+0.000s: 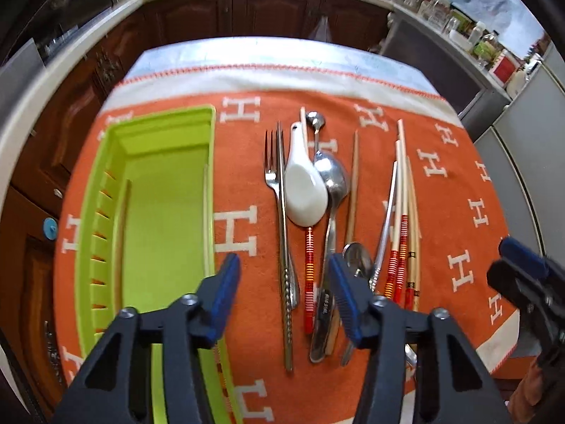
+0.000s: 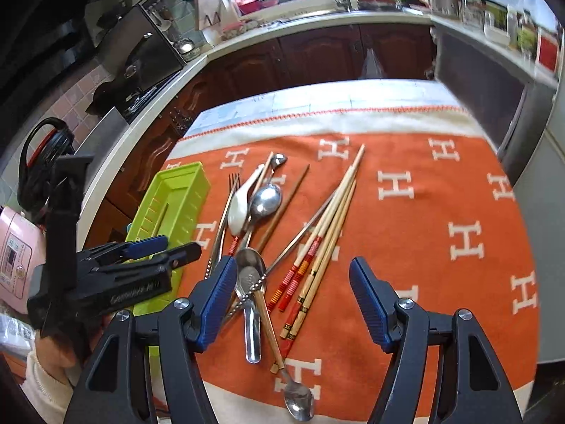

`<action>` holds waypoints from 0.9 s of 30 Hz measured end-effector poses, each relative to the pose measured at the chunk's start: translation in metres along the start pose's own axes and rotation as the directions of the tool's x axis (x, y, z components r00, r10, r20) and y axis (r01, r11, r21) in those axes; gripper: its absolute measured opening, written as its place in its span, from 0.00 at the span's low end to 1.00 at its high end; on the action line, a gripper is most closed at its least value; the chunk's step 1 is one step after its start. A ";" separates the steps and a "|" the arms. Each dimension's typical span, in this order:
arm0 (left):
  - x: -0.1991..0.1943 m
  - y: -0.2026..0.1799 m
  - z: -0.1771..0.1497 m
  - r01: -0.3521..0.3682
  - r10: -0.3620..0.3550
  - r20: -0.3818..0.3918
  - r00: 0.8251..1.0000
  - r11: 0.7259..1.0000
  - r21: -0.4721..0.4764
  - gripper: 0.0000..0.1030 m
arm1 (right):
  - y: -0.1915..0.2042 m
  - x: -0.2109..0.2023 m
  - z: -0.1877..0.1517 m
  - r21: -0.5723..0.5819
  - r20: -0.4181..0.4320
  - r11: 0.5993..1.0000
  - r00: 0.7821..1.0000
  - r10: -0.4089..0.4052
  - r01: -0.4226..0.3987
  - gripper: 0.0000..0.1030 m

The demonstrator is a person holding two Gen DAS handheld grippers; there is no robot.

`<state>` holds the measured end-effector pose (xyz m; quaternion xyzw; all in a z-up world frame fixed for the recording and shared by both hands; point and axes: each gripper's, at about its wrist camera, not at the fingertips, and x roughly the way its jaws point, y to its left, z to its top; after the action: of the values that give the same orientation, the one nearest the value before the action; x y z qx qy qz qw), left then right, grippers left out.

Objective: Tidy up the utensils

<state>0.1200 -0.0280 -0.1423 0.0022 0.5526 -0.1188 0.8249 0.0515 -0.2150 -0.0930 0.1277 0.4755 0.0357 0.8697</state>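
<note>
Several utensils lie mixed on an orange cloth (image 1: 441,212): a fork (image 1: 272,162), a white ceramic spoon (image 1: 305,190), a steel spoon (image 1: 333,176) and pale chopsticks with red bands (image 1: 402,212). A lime-green tray (image 1: 166,212) sits to their left, its long compartment bare. My left gripper (image 1: 282,265) hovers open over the fork and a steel chopstick (image 1: 282,229), gripping nothing. In the right wrist view, my right gripper (image 2: 293,268) stands open above the banded chopsticks (image 2: 328,226) and a steel spoon (image 2: 249,279), holding nothing. The left gripper (image 2: 166,247) hangs beside the tray (image 2: 183,183).
The cloth covers a small table whose far edge (image 1: 282,49) faces dark wooden cabinets (image 1: 275,10). A small spoon (image 2: 300,402) lies at the cloth's near border. The right half of the cloth (image 2: 441,212) holds no utensils. A hand with a pale sleeve (image 2: 46,385) holds the left gripper.
</note>
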 end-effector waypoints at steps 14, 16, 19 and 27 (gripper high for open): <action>0.041 0.004 0.023 -0.006 0.006 -0.064 0.998 1.000 0.002 0.14 | -0.015 0.055 -0.011 0.049 -0.077 0.996 0.994 0.081 -0.078 0.52; 0.047 0.003 0.026 -0.012 0.012 -0.071 0.997 1.000 0.003 0.14 | -0.017 0.059 -0.011 0.056 -0.081 0.995 0.993 0.089 -0.085 0.51; 0.051 0.001 0.029 -0.034 0.035 -0.065 0.997 0.999 0.015 0.13 | -0.018 0.062 -0.012 0.061 -0.086 0.994 0.992 0.096 -0.091 0.50; 0.055 -0.006 0.034 -0.082 0.084 -0.047 0.995 0.995 0.049 0.13 | -0.018 0.066 -0.012 0.067 -0.096 0.992 0.989 0.111 -0.105 0.44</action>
<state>0.1700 -0.0488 -0.1787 0.0474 0.5692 -0.0971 0.8151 0.0761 -0.2183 -0.1577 0.1780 0.5116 0.0745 0.8373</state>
